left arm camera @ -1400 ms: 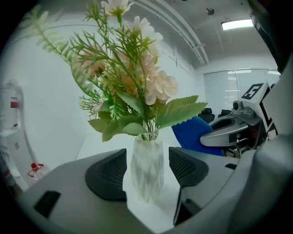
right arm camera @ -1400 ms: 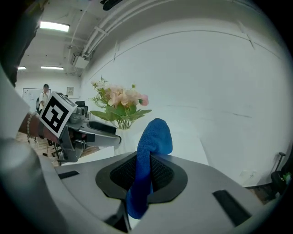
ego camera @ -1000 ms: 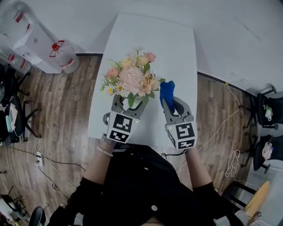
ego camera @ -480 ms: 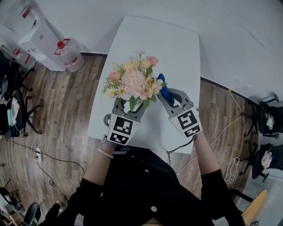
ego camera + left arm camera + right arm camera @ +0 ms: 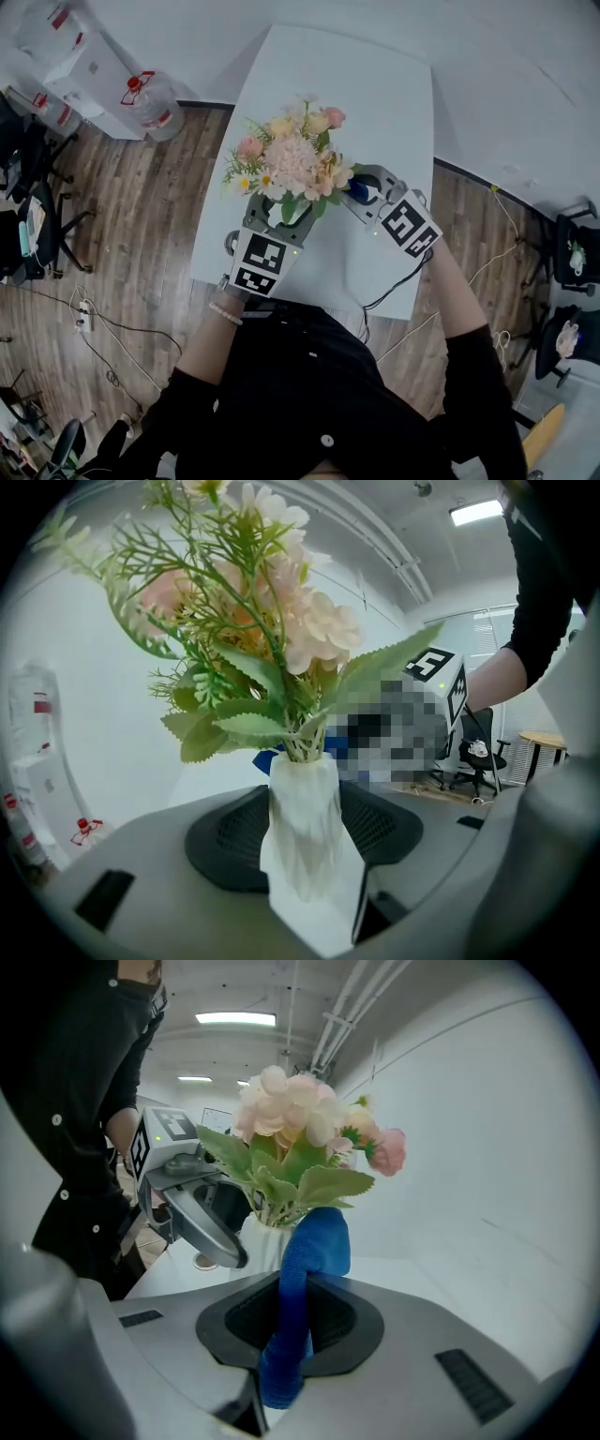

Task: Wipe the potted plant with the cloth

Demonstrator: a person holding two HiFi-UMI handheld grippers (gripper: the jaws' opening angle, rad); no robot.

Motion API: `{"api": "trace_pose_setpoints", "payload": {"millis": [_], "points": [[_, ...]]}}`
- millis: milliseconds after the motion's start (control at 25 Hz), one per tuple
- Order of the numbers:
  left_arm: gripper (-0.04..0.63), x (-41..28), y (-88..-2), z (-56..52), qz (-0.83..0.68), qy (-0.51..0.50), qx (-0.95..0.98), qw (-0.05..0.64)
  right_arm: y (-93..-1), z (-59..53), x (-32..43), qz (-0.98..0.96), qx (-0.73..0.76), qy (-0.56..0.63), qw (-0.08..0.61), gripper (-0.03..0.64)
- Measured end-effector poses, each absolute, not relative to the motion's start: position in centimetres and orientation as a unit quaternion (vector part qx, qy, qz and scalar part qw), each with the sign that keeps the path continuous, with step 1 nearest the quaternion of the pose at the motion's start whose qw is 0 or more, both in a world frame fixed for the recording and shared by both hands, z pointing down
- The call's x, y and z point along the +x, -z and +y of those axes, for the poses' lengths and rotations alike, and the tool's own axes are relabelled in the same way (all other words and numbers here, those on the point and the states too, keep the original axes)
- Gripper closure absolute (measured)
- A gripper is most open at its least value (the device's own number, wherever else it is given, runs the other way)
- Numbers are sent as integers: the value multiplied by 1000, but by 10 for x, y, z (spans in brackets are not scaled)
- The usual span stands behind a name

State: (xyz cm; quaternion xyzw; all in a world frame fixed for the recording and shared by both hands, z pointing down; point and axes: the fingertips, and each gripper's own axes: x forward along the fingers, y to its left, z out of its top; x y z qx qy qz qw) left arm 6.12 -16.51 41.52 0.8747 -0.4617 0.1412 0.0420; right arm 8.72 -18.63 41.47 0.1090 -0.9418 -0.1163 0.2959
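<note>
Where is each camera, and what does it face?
Head view: on the head, steeply down at the table; arms, left gripper, right gripper show.
Left gripper view: along jaws that have just been closing on the potted plant; right forearm shows.
Right gripper view: along jaws gripping the cloth; torso shows.
All share the potted plant.

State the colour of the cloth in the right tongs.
Bright blue; the cloth shows best in the right gripper view.
</note>
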Motion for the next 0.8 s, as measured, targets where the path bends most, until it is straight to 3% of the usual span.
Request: {"api": "trace_pose_setpoints", "payload": {"millis": [800], "points": [[345,61,-421,-165,-444,-141,884,46,-447,-189,79,-944,69,79,314,535]]}}
